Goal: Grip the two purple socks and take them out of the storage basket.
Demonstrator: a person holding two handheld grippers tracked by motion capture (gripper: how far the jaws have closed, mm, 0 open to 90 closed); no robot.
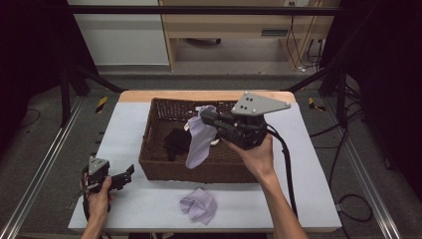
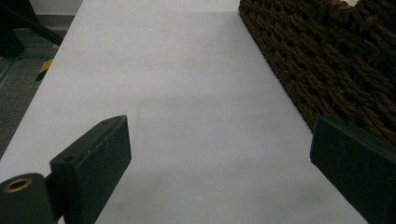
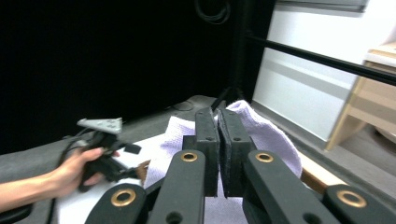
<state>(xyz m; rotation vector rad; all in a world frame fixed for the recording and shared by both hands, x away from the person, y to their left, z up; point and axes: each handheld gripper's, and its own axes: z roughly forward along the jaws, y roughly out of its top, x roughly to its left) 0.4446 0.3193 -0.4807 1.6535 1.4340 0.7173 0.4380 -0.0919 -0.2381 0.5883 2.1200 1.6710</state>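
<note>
Right gripper (image 1: pixel 205 118) clamping lilac cloth (image 1: pixel 200 142) above basket (image 1: pixel 159 164), left gripper (image 1: pixel 127 174) apparently idle

Overhead light is even on my worktop (image 1: pixel 308 164); surroundings fall dark. My tool (image 3: pixel 219 140) views show soft focus, with black, unlit background behind.

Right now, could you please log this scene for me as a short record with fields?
Surface: white table
Container: brown wicker basket
In basket: black cloth
Right gripper: shut on lavender cloth, held above the basket
Left gripper: open, holding nothing, near the basket's left front corner
On table: second lavender cloth, crumpled in front of the basket
</note>
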